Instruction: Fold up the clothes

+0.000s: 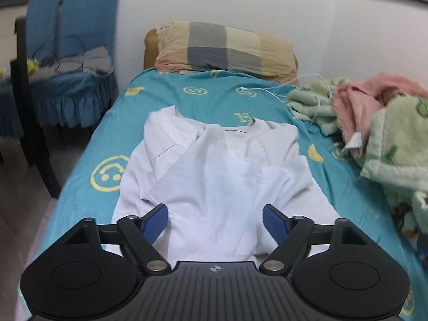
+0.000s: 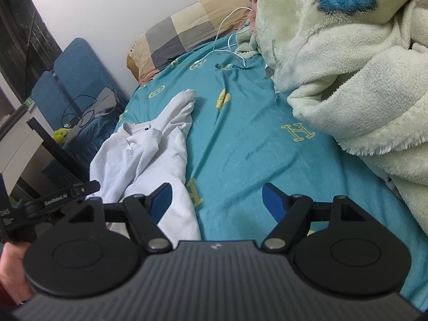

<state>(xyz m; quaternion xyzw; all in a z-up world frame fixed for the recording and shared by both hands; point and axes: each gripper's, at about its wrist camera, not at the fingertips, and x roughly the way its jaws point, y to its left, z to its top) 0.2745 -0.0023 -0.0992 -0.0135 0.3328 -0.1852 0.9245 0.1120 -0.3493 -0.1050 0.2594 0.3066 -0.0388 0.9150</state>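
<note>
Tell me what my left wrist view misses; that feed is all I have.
Observer: The right gripper is open, over bare sheet beside the shirt.
Operator: Report what's on its right.
Observer: A fluffy pale green blanket bulges close, with a blue patch.
Operator: Check the shirt collar.
Observer: A dark button shows at the collar.
Operator: And my left gripper?
Observer: The left gripper shows at the right view's left edge, with a hand under it.

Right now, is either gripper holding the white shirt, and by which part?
Nothing is held. The left gripper and right gripper are both open, with the white shirt lying loose on the bed.
</note>
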